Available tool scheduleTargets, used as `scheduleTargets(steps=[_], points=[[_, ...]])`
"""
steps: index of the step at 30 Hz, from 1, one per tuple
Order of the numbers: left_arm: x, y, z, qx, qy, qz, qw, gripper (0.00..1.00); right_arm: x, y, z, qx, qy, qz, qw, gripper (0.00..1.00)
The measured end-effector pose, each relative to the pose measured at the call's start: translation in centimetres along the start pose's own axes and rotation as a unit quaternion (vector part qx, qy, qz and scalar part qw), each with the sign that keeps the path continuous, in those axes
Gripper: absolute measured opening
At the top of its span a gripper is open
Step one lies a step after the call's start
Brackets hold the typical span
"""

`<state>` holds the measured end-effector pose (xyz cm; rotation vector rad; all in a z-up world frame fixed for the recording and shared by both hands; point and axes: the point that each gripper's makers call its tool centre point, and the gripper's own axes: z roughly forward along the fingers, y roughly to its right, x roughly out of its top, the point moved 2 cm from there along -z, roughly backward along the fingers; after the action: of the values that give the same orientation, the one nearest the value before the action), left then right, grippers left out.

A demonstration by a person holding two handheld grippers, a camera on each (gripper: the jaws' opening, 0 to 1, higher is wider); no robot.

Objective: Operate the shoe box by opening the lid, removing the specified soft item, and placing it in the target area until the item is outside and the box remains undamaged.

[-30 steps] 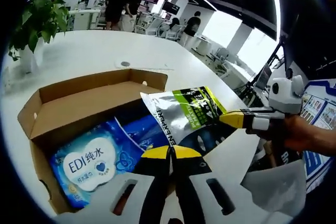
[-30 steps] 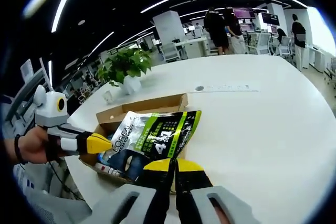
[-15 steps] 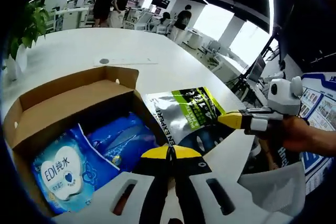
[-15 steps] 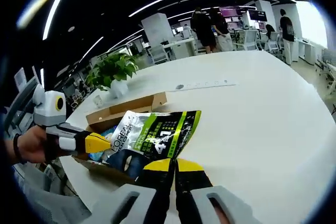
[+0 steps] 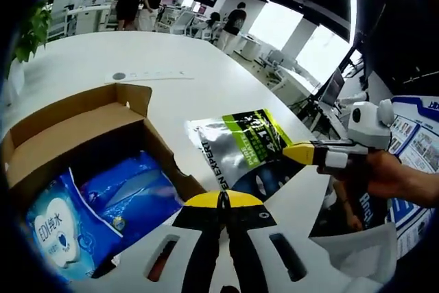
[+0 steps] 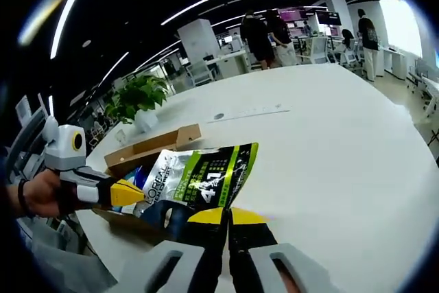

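Note:
A silver, green and black soft pouch [image 5: 241, 147] hangs just above the white table, to the right of the open cardboard shoe box [image 5: 75, 125]. My left gripper [image 5: 221, 200] is shut on the pouch's near edge. My right gripper [image 5: 299, 152] comes in from the right, shut on the opposite edge. In the right gripper view the pouch [image 6: 204, 178] spreads between my right gripper [image 6: 226, 215] and the left gripper [image 6: 130, 192], with the box [image 6: 147, 149] behind it. Blue wipe packs [image 5: 53, 221] lie inside the box.
A potted plant [image 6: 134, 99] stands on the table beyond the box. A small round mark and a paper strip [image 5: 154, 74] lie further out on the white table [image 6: 329, 142]. Several people stand by desks at the far end. A hand [image 5: 394, 176] holds the right gripper.
Both grippers have carried the pouch further to the right, away from the box; it now hangs over bare table instead of over the box's corner.

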<state>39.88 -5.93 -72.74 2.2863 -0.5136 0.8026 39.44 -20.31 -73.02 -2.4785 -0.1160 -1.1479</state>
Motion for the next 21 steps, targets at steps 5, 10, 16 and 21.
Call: scheduleTargets(steps=[5,10,16,21], points=[[0.3,0.4,0.8,-0.001,-0.003,0.004,1.0,0.0,0.3,1.2,-0.1,-0.001,0.001,0.0,1.0,0.0],[0.7,0.9,1.6,-0.002,-0.006,0.012,0.9999,0.0,0.4,1.7,-0.1,-0.002,0.001,0.003,1.0,0.0],[1.4,1.5,2.6,-0.007,-0.007,0.021,0.9997,0.0,0.9,2.8,-0.3,-0.004,-0.004,-0.001,1.0,0.0],[1.7,1.5,3.5,-0.006,-0.012,0.028,0.9995,0.0,1.4,3.6,0.1,-0.006,-0.006,-0.004,1.0,0.0]])
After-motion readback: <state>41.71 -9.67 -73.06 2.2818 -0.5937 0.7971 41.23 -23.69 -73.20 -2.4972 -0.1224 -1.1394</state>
